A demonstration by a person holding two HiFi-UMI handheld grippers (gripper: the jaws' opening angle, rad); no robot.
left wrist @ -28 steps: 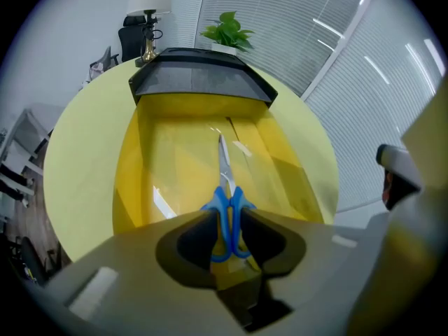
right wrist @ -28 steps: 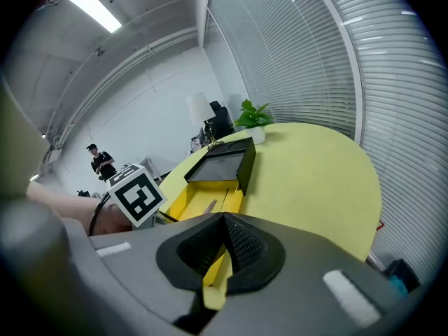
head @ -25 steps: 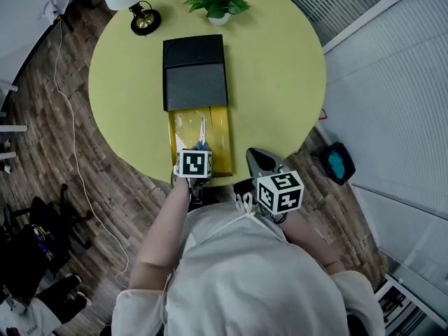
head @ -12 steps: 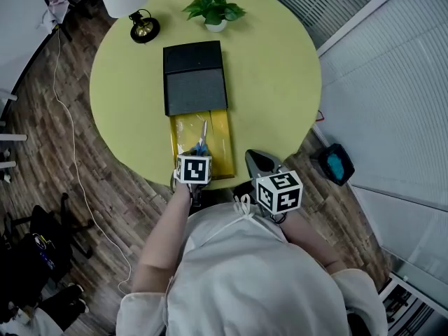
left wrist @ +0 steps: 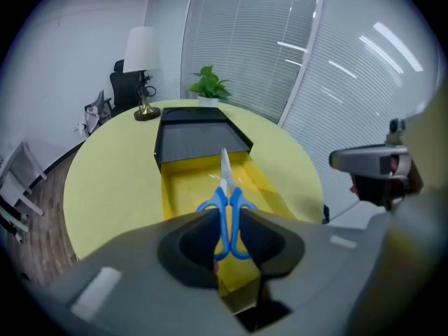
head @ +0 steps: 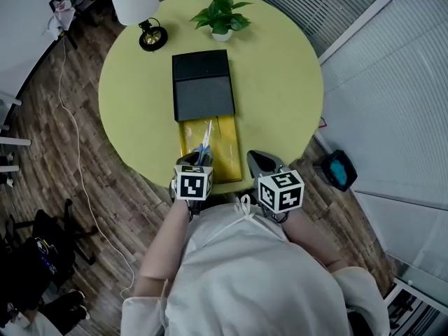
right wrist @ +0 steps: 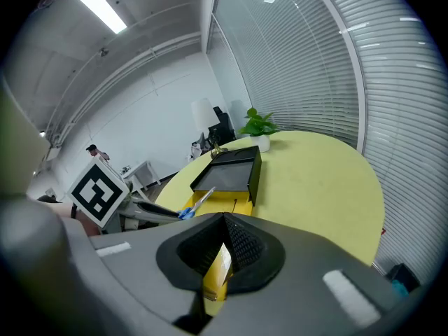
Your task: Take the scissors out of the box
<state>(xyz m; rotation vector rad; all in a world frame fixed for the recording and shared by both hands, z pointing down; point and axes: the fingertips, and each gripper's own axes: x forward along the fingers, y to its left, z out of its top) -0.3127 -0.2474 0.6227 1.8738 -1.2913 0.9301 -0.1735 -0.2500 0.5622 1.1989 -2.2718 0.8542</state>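
A black box sleeve [head: 203,86] lies on the round yellow table [head: 280,82], with its yellow drawer [head: 225,149] pulled out toward me. My left gripper [head: 198,158] is shut on the blue handles of the scissors [head: 204,144] and holds them above the drawer. In the left gripper view the scissors [left wrist: 227,208] sit between the jaws, blades pointing away over the drawer [left wrist: 183,187]. My right gripper [head: 256,159] is shut on the drawer's near right edge; that view shows yellow card [right wrist: 218,271] pinched between the jaws.
A white lamp [head: 140,5] and a potted plant [head: 220,16] stand at the table's far edge. Bare tabletop lies left and right of the box. A dark bin with a blue top [head: 339,170] stands on the floor at the right.
My left gripper has risen with the scissors, lifting them off the drawer floor. The right gripper has stayed on the drawer's edge.
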